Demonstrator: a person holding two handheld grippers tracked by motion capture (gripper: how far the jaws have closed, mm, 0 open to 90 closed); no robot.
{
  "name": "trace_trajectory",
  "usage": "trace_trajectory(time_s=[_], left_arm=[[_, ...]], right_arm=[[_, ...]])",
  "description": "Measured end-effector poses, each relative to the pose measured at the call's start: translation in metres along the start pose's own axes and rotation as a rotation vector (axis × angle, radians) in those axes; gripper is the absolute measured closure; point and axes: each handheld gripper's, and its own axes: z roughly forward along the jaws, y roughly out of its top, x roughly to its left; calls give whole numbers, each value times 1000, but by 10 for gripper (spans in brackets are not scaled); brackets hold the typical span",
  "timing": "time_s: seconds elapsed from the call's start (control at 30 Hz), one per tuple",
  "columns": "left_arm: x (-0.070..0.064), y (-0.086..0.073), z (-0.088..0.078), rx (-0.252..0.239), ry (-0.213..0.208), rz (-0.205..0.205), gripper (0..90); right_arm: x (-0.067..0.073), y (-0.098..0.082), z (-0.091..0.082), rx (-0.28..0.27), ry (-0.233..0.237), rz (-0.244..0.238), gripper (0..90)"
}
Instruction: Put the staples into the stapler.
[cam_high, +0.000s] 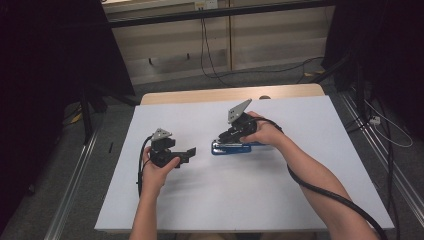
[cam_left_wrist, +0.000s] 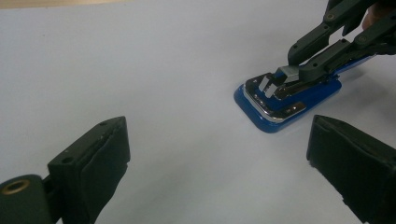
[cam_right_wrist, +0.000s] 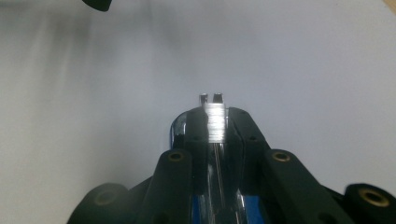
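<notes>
Big white table sheet (cam_high: 300, 190) spreads across the whole work area, with a strip of bare wooden tabletop (cam_high: 200, 95) peeking out at its far edge. Beyond that, grey floor (cam_high: 150, 85) and a black cable (cam_high: 205, 45) running up the pale back wall.

Now to the action, right in the middle of the sheet. The right hand (cam_high: 267, 132) has the right gripper (cam_high: 231, 139) tilted down and pointing left, its grey three-cornered plate (cam_high: 239, 110) angled up behind it. And it is clenched on the blue stapler (cam_high: 235, 149), which lies flat on the sheet just right of centre. From the left gripper view you can see it clearly: the right gripper (cam_left_wrist: 292, 74) has its black jaws pinched on either side of the stapler's (cam_left_wrist: 285, 100) metal upper arm near the front, blue base resting on the white surface, chrome plate gleaming at the nose. The right gripper view agrees, jaws drawn in tight on both sides of the stapler's (cam_right_wrist: 212, 123) silver top, a touch of blue showing below.

Over on the left, the left hand (cam_high: 155, 172) holds the left gripper (cam_high: 189, 154) low above the sheet, aimed at the stapler but clearly apart from it. Its jaws are released, standing wide, nothing between the pads (cam_left_wrist: 105, 163) but bare white sheet.
</notes>
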Motion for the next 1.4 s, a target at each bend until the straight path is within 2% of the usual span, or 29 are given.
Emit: trace_trajectory(time_s=[0.3, 1.4], left_arm=[[0, 0, 0, 5, 1, 5, 62], [0, 0, 1, 5, 4, 3, 63]], right_arm=[[1, -1, 1, 7, 16, 4, 791], [-1, 1, 4, 10, 12, 9, 791]])
